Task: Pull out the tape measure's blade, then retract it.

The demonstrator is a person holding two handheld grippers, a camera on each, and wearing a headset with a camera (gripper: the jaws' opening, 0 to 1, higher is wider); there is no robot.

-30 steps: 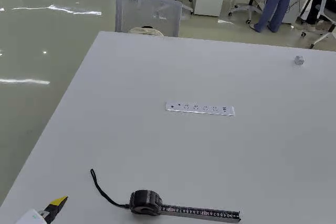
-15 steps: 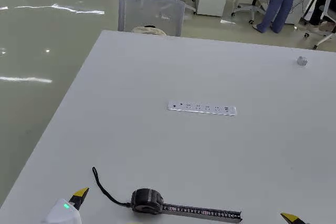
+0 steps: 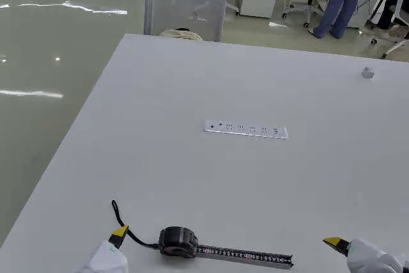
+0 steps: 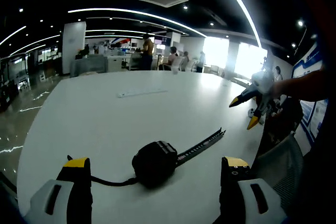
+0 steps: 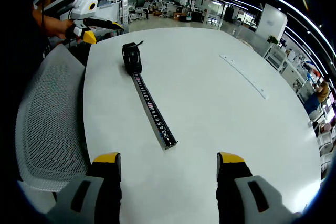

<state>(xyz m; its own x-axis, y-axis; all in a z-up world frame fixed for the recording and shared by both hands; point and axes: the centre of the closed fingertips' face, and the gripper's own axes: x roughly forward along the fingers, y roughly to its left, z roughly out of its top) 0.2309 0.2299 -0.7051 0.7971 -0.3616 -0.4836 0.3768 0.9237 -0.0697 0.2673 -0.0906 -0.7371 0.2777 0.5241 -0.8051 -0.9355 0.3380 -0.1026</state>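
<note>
**Closing in, nothing grabbed yet**

Since a moment ago both claws have slid further in from the near edge of the desk (image 3: 255, 81).

Head view: the left gripper (image 3: 115, 238) sits just beside the lanyard (image 3: 124, 222). The right gripper (image 3: 339, 243) hangs near the tip of the blade (image 3: 246, 257). The tape measure (image 3: 177, 242) lies along the near edge, blade partly out.

Left gripper view: jaws spread wide with nothing in them, and the rounded, rubbery-looking black case (image 4: 155, 162) is dead ahead.

Right gripper view: jaws gaping and empty too, facing the blade's hooked end. It's a thin dark strip with white numerals, flat on the smooth white desk.

I'd say the pull is only part done. The rest of it, plus the retracting, is left.
</note>
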